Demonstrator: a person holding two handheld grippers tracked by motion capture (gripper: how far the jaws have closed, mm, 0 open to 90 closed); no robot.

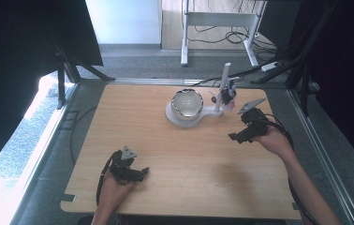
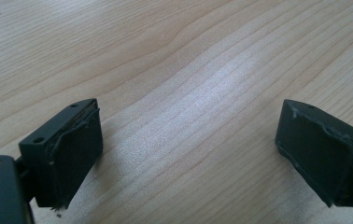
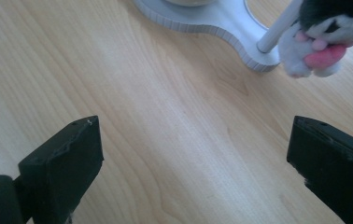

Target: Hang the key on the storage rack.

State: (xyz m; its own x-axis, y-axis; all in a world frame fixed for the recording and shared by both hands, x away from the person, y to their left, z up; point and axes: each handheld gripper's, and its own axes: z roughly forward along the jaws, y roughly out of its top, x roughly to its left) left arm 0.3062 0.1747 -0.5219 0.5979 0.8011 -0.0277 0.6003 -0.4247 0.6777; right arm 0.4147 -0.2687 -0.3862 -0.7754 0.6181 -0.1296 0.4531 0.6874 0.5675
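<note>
A shiny bowl point(image 1: 187, 102) rests on a white stand base point(image 1: 205, 115) at the table's far middle, and a white post point(image 1: 223, 84) rises from that base. A small black, white and pink plush toy point(image 1: 228, 96) hangs against the post; in the right gripper view the plush toy point(image 3: 321, 42) sits at the top right beside the base point(image 3: 221, 21). My right gripper point(image 1: 237, 137) is open and empty, near and to the right of the stand. Low at the near left, my left gripper point(image 1: 143, 172) stands open over bare wood, jaws wide apart point(image 2: 188, 154).
The wooden table point(image 1: 189, 159) has an edge at the front and sides, with grey floor around it. A white frame point(image 1: 217, 21) and cables lie on the floor beyond the far edge. Dark panels stand at both sides.
</note>
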